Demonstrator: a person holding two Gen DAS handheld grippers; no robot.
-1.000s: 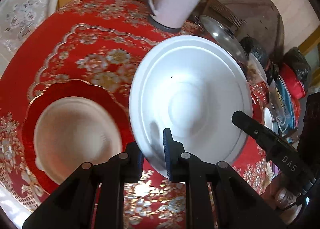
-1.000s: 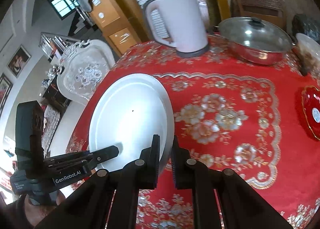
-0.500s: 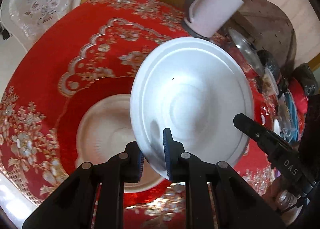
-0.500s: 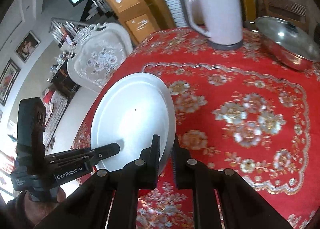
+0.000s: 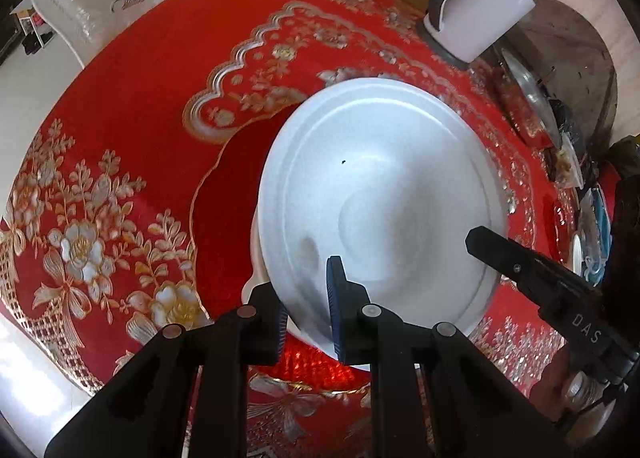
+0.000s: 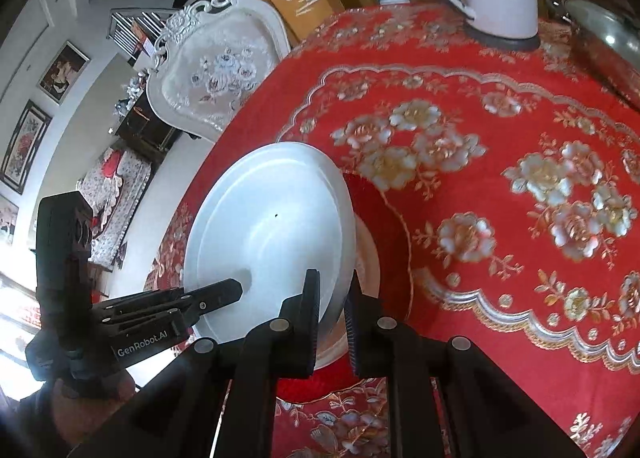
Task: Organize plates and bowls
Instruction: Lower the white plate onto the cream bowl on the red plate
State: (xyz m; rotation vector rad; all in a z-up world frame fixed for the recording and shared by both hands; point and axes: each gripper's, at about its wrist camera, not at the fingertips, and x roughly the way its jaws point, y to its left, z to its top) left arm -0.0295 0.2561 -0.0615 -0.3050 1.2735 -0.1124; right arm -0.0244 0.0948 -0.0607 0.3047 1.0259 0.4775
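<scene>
A large white plate (image 5: 380,193) hangs tilted above the table, held by both grippers. My left gripper (image 5: 306,298) is shut on its near rim. My right gripper (image 6: 332,306) is shut on the opposite rim of the white plate (image 6: 268,242). Under it lies a red plate (image 5: 228,225) with a scalloped gold edge and a cream centre, mostly hidden by the white one. In the right wrist view the red plate (image 6: 394,234) shows beside and below the white plate. Each gripper's fingers appear in the other's view.
The table carries a red floral cloth (image 6: 500,185). A white kettle (image 5: 476,17) stands at the far edge, a lidded steel pan (image 6: 604,37) beside it. More dishes (image 5: 592,234) crowd the right side. An ornate white chair (image 6: 216,69) stands off the table's left edge.
Both grippers carried the white plate leftward, so it now covers most of the red plate. The grips on its rim are unchanged.
</scene>
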